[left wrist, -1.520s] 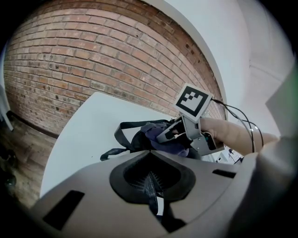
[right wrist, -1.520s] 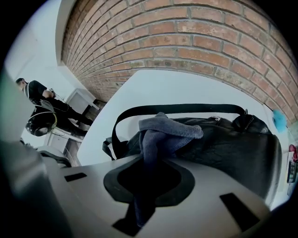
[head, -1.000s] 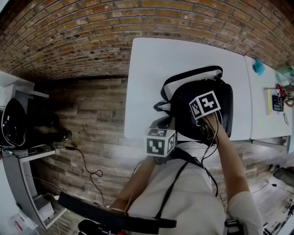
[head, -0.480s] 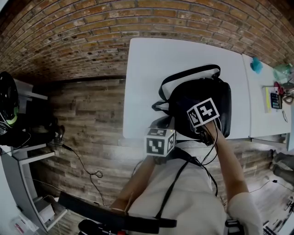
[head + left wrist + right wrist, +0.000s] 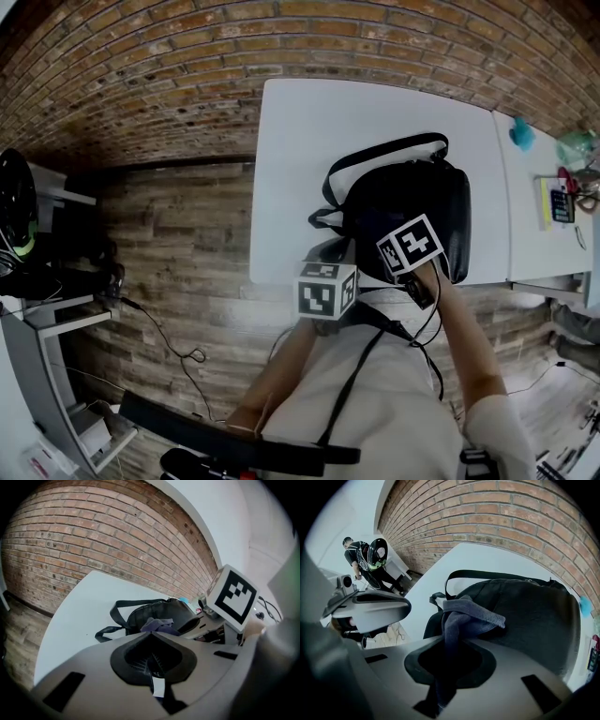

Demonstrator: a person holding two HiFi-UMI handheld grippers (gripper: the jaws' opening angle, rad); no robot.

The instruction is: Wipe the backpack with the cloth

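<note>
White table (image 5: 309, 141); right tool (image 5: 446, 665) has dragged cloth (image 5: 468, 616) back across backpack (image 5: 403, 192).

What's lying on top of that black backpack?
A grey-blue cloth, pinched by the fingers of the right gripper, drapes onto the backpack. The patch of backpack under the cloth is covered.

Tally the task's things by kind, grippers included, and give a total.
Grippers: 2 (left gripper, right gripper)
Backpack: 1
Cloth: 1
Total: 4
</note>
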